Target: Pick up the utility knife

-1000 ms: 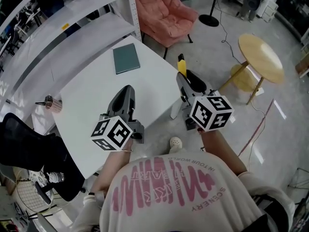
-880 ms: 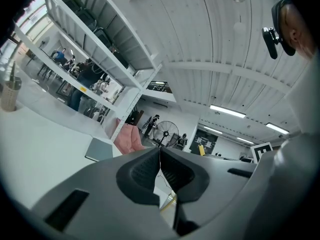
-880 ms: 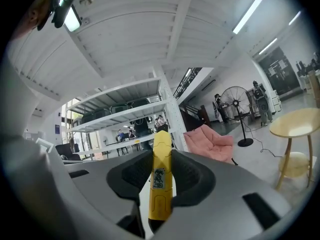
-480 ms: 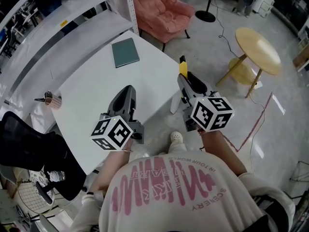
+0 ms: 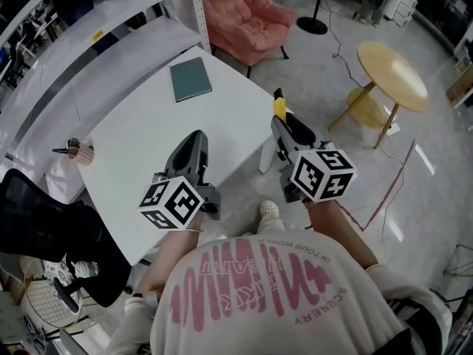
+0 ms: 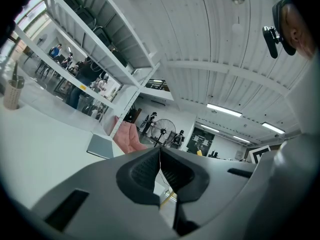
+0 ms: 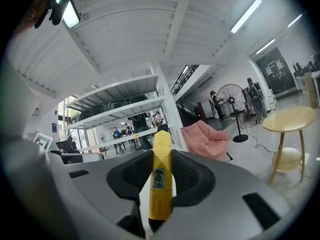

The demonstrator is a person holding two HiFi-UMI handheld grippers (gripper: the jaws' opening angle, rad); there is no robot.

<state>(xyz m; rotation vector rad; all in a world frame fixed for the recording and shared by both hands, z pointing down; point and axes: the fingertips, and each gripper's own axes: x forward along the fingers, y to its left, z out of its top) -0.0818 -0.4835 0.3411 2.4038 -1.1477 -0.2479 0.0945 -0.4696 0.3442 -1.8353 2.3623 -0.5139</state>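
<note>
My right gripper [image 5: 283, 122] is shut on a yellow utility knife [image 7: 161, 179], whose body stands upright between the two pads and sticks out past them. In the head view the knife [image 5: 278, 106] shows as a yellow tip with a black end, held in the air just off the right corner of the white table [image 5: 140, 139]. My left gripper [image 5: 194, 145] hovers over the table's near part, its jaws pressed together with nothing between them [image 6: 159, 170].
A dark green notebook [image 5: 191, 79] lies on the table's far side. A small cup [image 5: 81, 154] with a tool in it stands at the left edge. White shelving [image 5: 111, 21], a pink armchair [image 5: 247, 17] and a round wooden side table [image 5: 392, 72] surround the table. A black office chair [image 5: 44, 231] sits at lower left.
Both grippers keep their grip and their places in the picture. The table and the floor have slid slightly up and to the left behind them.
</note>
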